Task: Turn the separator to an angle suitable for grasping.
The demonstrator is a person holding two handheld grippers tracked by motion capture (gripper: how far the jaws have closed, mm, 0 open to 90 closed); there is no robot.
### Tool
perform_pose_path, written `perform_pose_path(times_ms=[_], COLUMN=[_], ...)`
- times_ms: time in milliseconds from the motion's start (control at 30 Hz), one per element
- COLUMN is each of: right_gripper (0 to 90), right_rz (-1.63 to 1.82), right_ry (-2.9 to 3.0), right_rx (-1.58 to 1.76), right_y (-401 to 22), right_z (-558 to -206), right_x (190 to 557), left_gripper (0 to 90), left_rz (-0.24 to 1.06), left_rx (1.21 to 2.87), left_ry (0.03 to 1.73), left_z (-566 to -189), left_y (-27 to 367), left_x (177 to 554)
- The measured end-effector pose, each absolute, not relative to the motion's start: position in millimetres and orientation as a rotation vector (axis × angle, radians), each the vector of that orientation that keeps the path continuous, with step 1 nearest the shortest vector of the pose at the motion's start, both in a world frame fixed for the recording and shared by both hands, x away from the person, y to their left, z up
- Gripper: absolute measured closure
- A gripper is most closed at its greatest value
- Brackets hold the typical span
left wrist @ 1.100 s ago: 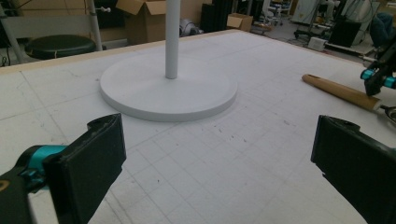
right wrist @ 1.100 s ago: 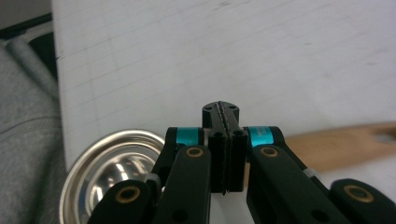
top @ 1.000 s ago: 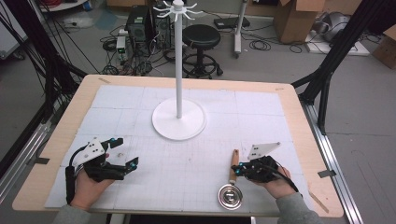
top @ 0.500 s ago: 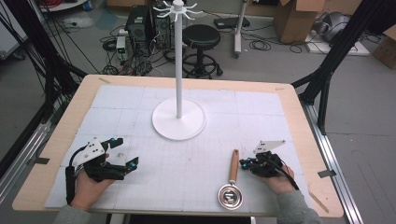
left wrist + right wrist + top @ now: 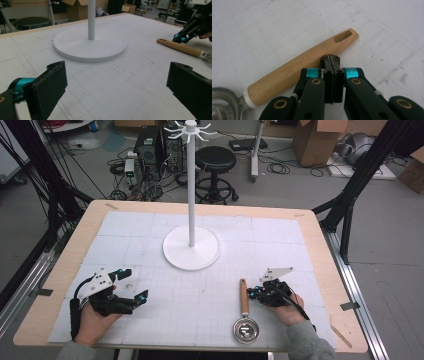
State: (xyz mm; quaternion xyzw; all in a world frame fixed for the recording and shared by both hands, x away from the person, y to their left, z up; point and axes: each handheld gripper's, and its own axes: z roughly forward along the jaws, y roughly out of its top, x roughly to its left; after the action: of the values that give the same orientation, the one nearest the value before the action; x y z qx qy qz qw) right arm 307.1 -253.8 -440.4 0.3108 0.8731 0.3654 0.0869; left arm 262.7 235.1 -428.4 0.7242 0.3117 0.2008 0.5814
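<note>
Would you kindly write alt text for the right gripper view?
Closed black tongs with teal accents point at a wooden handle lying diagonally on a white gridded mat. The handle has a slot near its far end, and a metal strainer bowl sits at lower left.

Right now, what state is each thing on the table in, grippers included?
Strainer: lying flat on the mat, wooden handle pointing away from the person, not held.
Stand: upright, hooks at the top bare.
Left gripper: jaws wide open, nothing between them.
Right gripper: jaws shut and empty, tips right by the strainer's handle.
</note>
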Motion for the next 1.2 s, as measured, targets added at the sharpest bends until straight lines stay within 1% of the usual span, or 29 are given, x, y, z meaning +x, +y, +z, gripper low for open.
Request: perform_pose_path(times_ms=[267,1200], right_gripper=[90.0,90.0], right_rz=[1.079,1.072], right_ry=[2.629,2.675], right_rx=[0.874,0.791], right_y=[-232,-187], right_z=[-440,-439], right_x=[311,315], left_gripper=[3.7,3.7], left_rz=[0.469,0.469], left_rx=[1.691,1.692], left_ry=[0.727,0.729], left_z=[-428,-428], left_y=[236,236], left_x=[262,262])
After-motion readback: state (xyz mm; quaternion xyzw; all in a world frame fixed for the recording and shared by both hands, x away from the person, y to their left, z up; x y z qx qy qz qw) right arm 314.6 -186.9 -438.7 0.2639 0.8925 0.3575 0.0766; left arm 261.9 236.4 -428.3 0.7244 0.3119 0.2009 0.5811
